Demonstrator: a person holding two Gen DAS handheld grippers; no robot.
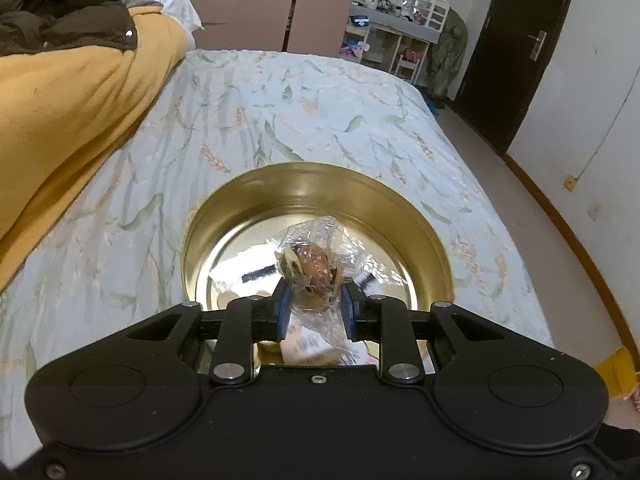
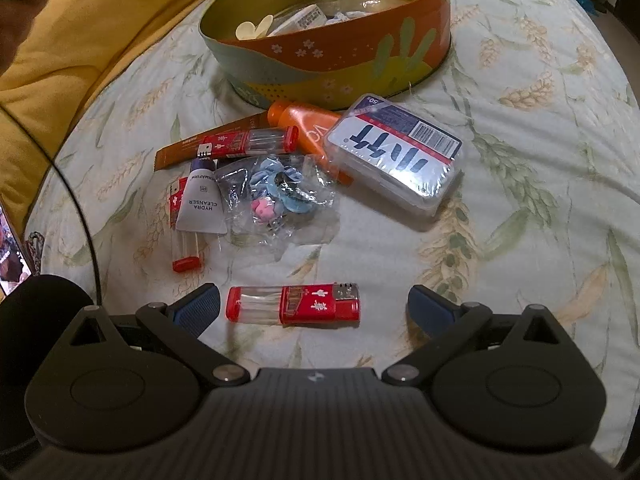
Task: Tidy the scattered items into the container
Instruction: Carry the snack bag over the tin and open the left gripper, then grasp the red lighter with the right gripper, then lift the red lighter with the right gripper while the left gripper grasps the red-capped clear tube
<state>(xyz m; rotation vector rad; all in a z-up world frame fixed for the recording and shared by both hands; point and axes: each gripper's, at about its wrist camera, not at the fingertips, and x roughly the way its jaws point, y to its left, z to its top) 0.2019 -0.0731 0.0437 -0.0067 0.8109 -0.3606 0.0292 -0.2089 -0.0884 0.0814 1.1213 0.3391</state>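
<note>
My left gripper (image 1: 314,308) is shut on a clear plastic packet (image 1: 316,256) with brown pieces inside, held over the round gold tin (image 1: 320,184). In the right wrist view the same tin (image 2: 340,52) stands on the bed with a few items inside. My right gripper (image 2: 314,308) is open, low over the bed, with a red lighter (image 2: 292,305) lying between its fingers. Farther off lie two more red lighters (image 2: 250,142) (image 2: 186,252), a cleanser tube (image 2: 200,204), an orange tube (image 2: 308,128), a clear box (image 2: 394,156), a brown strip (image 2: 200,140) and a clear packet of trinkets (image 2: 276,196).
A floral bedsheet (image 1: 280,112) covers the bed. A yellow blanket (image 1: 68,112) and dark jacket (image 1: 52,12) lie along the left. The bed's right edge drops to the floor (image 1: 532,208). A phone screen (image 2: 12,248) shows at the left edge.
</note>
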